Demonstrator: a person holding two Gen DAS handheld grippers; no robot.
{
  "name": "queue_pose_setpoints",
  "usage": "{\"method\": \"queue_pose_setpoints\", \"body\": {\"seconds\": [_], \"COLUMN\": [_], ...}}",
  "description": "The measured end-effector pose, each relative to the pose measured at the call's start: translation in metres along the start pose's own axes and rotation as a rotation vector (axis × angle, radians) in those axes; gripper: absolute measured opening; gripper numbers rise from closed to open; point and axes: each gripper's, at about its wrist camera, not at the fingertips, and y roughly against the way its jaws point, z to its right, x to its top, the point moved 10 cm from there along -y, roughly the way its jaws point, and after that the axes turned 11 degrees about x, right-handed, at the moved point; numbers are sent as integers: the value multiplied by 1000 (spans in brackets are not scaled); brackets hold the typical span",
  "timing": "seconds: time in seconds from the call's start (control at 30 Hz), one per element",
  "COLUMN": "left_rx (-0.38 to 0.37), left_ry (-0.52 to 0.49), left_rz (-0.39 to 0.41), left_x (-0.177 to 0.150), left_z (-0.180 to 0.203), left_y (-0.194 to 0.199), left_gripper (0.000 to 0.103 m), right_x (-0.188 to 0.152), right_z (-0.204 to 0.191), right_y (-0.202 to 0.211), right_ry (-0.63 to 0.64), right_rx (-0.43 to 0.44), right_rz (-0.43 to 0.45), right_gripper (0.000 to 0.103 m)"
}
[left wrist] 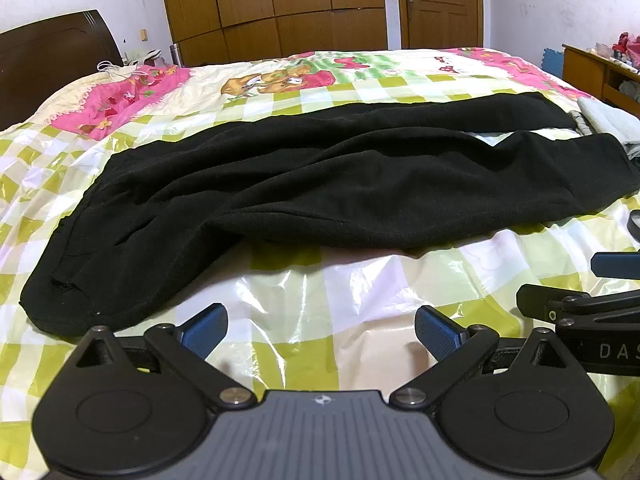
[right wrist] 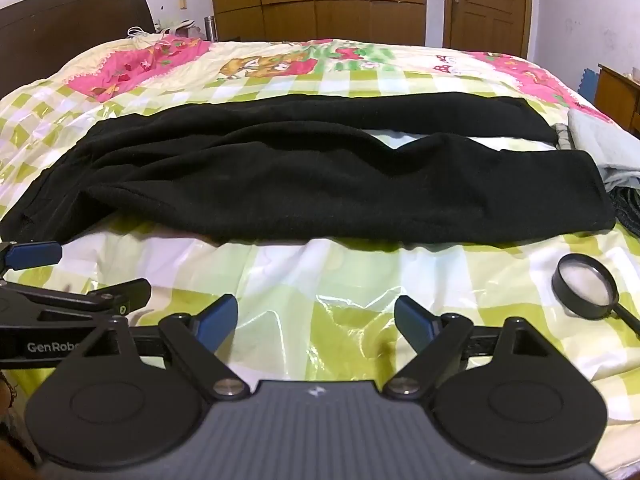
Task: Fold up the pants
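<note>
Black pants lie spread flat across the bed, waistband at the left, both legs running to the right with a narrow gap between them. The right wrist view shows the same pants. My left gripper hovers over the plastic sheet in front of the pants, jaws wide apart and empty; its blue pads stay short of the cloth. My right gripper stands open the same way, further right, nothing between its fingers. Each gripper shows at the edge of the other's view.
The bed carries a green-checked cover under glossy plastic. A black magnifying glass lies at the front right. Folded pale cloth sits by the pant cuffs. Behind stand a dark headboard, wooden wardrobe and door, and a side table at right.
</note>
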Motion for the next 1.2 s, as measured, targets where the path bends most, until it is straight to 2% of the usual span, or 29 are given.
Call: {"method": "queue_pose_setpoints", "body": {"seconds": [1.2], "left_rx": [-10], "left_ry": [-14], "left_rz": [-6], "left_x": [-2], "left_z": [1], "left_y": [0], "left_gripper": [103], "right_x": [-5], "right_z": [-4], "right_y": [-2], "right_ry": [1], "right_rx": [20], "right_rz": [-16], "right_gripper": [79]}}
